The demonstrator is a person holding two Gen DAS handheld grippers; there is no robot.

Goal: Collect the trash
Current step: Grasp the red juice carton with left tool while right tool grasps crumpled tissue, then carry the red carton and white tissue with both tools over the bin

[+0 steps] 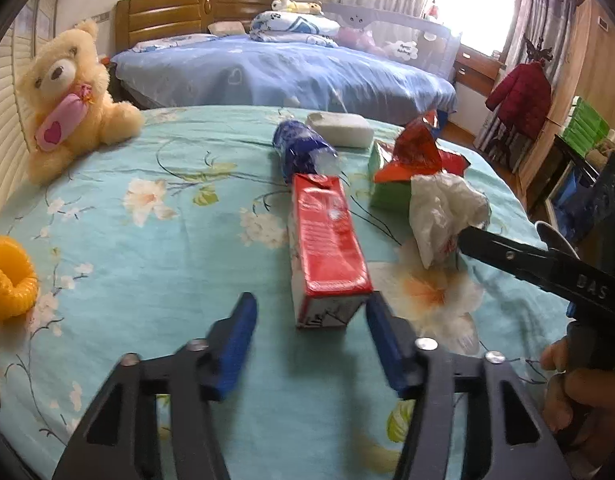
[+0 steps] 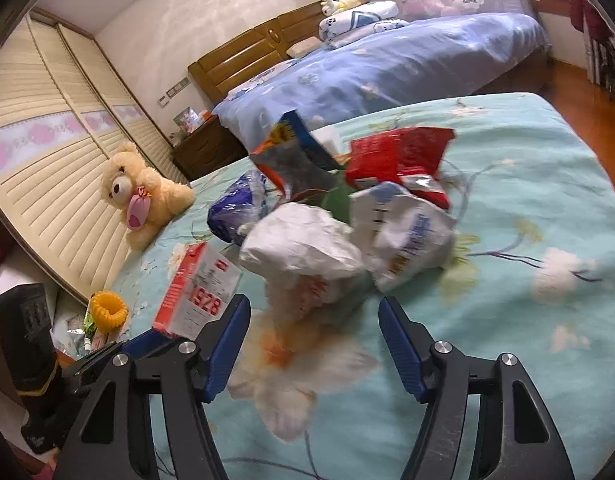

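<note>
Your left gripper [image 1: 309,320] stands wide, empty, its tips flanking the near end of the red carton [image 1: 327,248] at frame centre. Your right gripper [image 2: 313,320] also gapes empty, just below the crumpled white paper [image 2: 303,246] mid-frame on the floral sheet [image 2: 527,340].

The left gripper [image 1: 309,314] points downward at a slant, its jaws parted and pressing on nothing; the right gripper [image 2: 313,316] is pitched down likewise, jaws apart and gripping nothing; in the left wrist view a hand [image 1: 579,396] clasps the right gripper's handle, fingers curled round it.
</note>
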